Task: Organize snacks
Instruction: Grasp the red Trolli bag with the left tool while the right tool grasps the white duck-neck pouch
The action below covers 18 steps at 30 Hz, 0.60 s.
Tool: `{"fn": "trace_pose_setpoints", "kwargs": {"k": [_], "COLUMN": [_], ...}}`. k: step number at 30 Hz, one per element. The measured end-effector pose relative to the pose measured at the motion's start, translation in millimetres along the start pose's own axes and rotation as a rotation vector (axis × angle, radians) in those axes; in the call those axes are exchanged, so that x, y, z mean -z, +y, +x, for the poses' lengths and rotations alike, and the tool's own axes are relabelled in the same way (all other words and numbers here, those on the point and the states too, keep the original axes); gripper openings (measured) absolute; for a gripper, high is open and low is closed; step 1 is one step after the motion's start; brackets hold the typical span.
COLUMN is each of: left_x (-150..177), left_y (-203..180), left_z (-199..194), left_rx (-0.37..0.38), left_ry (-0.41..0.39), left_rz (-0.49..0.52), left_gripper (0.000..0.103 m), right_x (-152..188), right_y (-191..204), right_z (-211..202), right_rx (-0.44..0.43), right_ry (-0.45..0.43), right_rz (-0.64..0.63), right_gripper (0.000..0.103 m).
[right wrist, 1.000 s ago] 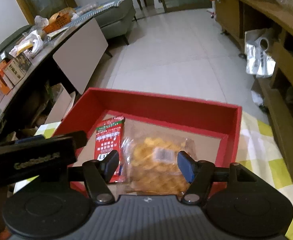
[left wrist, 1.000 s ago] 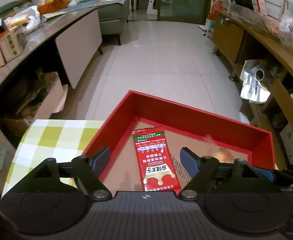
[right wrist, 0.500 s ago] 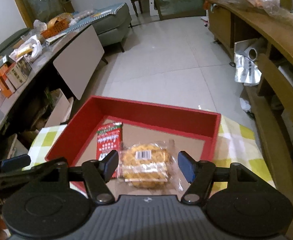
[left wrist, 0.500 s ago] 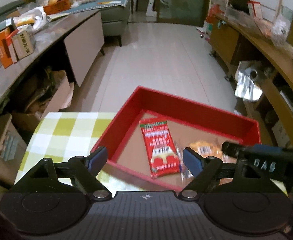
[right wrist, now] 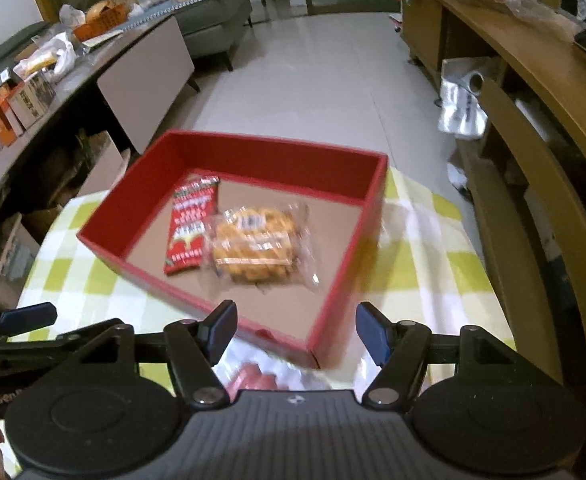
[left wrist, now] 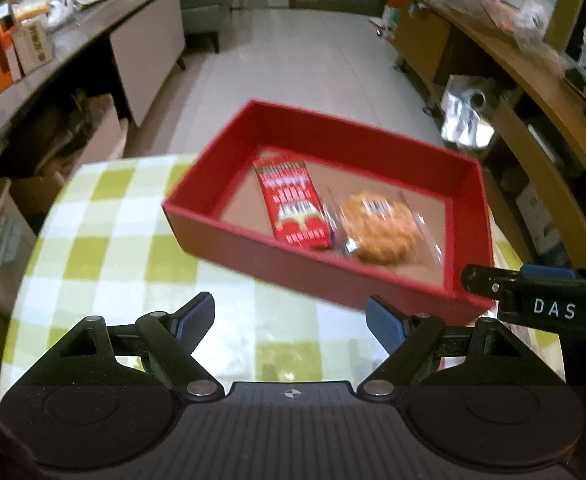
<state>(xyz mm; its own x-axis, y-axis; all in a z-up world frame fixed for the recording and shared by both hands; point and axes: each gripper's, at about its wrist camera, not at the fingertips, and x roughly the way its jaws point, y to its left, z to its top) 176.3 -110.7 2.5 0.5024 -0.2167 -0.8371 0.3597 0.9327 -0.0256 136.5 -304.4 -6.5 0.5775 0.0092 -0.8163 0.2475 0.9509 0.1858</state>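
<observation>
The left gripper (left wrist: pixel 290 320) hangs above the desk (left wrist: pixel 105 264) with its blue-padded fingers (left wrist: pixel 197 315) spread wide and nothing between them, pointing forward and slightly down toward the near wall of the red box (left wrist: pixel 317 276). The right gripper (right wrist: pixel 296 330) is posed the same way, its fingers (right wrist: pixel 221 326) wide apart and empty, held over the near right corner of the box (right wrist: pixel 325 320); just below it, at the lower edge of the right wrist view, a blurred red-and-white wrapper (right wrist: pixel 253 376) lies on the desk, too smeared to identify. Each gripper shows in the other's view: the right one enters the left wrist view from the right edge as a dark arm lettered "DAS", level with the box's near right corner, and the left one shows at the left edge of the right wrist view. The box sits on the green-and-white checked cloth (right wrist: pixel 425 264) covering the desk, toward its far edge. Inside, on the brown floor of the box, a red snack packet (left wrist: pixel 293 204) lies flat in the left half, and a clear-wrapped golden biscuit pack (left wrist: pixel 381 228) lies just beside it on the right, their edges touching or slightly overlapping. Beyond the desk are pale floor tiles (left wrist: pixel 301 64), a long cluttered counter on the left and wooden shelving on the right.
</observation>
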Motion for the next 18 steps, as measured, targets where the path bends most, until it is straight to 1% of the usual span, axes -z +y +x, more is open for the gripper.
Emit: {"fn": "trace_pose_setpoints", "kwargs": {"k": [8, 13, 18], "left_x": [34, 54, 69], "left_y": [-32, -52, -68], "left_z": [2, 12, 26], "left_rx": [0.037, 0.026, 0.028], "left_ry": [0.069, 0.118, 0.178], "left_rz": [0.065, 0.113, 0.134], "left_gripper": [0.087, 0.087, 0.088], "right_x": [18, 24, 29], "right_y": [-22, -37, -49], "right_z": [-11, -15, -11], "right_rx": [0.014, 0.015, 0.02], "right_ry": [0.027, 0.041, 0.072], "right_rz": [0.028, 0.048, 0.066], "right_gripper": [0.075, 0.075, 0.075]}}
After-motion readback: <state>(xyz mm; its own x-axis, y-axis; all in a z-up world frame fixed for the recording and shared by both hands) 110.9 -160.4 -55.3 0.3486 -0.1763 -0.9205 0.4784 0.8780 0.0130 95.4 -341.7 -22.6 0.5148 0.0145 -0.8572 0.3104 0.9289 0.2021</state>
